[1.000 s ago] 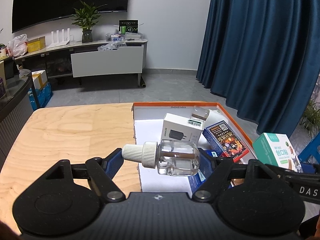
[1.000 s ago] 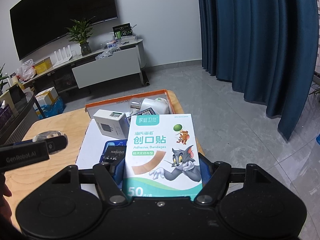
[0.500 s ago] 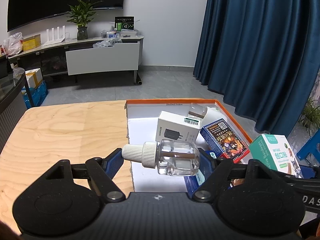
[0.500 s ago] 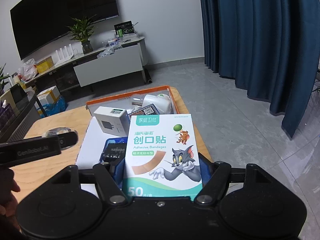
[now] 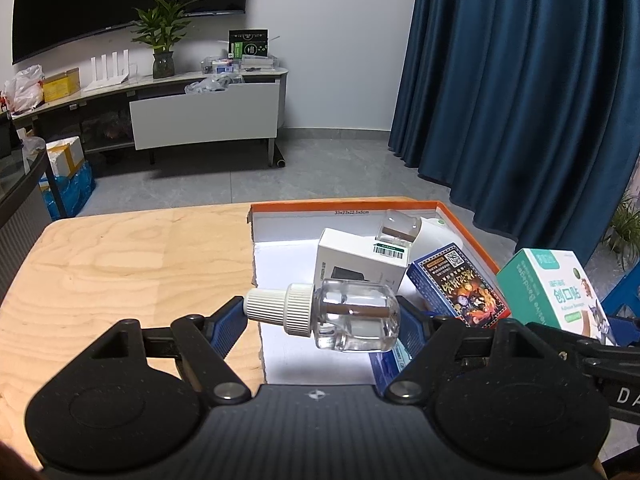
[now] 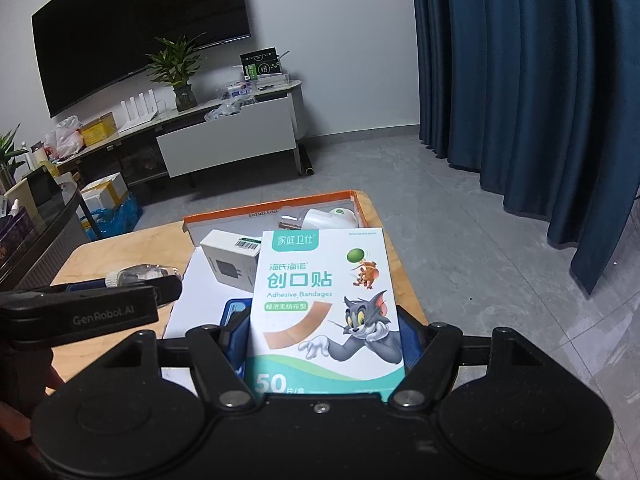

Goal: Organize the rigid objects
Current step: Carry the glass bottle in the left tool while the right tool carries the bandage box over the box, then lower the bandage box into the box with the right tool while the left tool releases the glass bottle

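Observation:
My left gripper [image 5: 320,316] is shut on a clear glass bottle [image 5: 354,316] with a white ribbed cap, held sideways above the near left edge of an orange-rimmed box [image 5: 344,205]. My right gripper [image 6: 320,332] is shut on a white and green bandage box [image 6: 324,304] with a cartoon cat, held over the same orange-rimmed box [image 6: 272,204]; that bandage box [image 5: 554,292] shows at the right of the left wrist view. The left gripper [image 6: 100,308] with the bottle [image 6: 142,272] appears at the left of the right wrist view.
Inside the orange-rimmed box lie a white charger carton [image 5: 362,264], a dark blue card pack [image 5: 460,284], a white plug-in device [image 6: 330,218] and a blue item under the grippers. The box sits on a wooden table [image 5: 128,272]. Blue curtains [image 5: 520,100] hang at the right.
Both views have shifted a little across the scene; the bottle and the bandage box stay gripped as before.

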Available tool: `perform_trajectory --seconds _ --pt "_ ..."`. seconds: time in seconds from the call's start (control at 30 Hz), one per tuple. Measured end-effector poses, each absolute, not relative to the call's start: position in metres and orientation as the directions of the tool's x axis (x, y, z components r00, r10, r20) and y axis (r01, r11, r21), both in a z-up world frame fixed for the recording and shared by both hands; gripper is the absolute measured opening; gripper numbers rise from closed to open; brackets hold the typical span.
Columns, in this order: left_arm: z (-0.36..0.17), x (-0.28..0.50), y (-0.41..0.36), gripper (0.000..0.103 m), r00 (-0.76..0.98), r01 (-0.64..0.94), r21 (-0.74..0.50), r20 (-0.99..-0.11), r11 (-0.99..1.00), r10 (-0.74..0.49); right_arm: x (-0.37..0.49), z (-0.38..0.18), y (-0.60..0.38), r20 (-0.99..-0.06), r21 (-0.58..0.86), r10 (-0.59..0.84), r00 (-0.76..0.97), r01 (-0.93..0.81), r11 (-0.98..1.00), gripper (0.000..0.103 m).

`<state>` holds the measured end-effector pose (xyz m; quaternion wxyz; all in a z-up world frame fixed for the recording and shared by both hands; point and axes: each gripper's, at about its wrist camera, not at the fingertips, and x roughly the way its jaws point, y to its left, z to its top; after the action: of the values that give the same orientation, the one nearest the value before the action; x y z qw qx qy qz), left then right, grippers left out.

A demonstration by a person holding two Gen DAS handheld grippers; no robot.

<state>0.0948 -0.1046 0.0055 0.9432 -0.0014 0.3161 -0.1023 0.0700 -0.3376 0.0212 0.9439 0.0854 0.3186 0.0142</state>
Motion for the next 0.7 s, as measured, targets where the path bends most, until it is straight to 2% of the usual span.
perform_trajectory --seconds 0.43,0.7 --pt "0.001 0.112 -0.106 0.079 0.767 0.208 -0.069 -0.608 0.976 -0.206 0.093 0.016 -0.337 -0.604 0.163 0.064 0.794 0.045 0.986 0.084" --pt "-0.009 0.128 -0.107 0.079 0.742 0.217 -0.090 -0.631 0.972 -0.224 0.095 0.011 -0.338 -0.601 0.146 0.066 0.797 0.028 0.989 0.088"
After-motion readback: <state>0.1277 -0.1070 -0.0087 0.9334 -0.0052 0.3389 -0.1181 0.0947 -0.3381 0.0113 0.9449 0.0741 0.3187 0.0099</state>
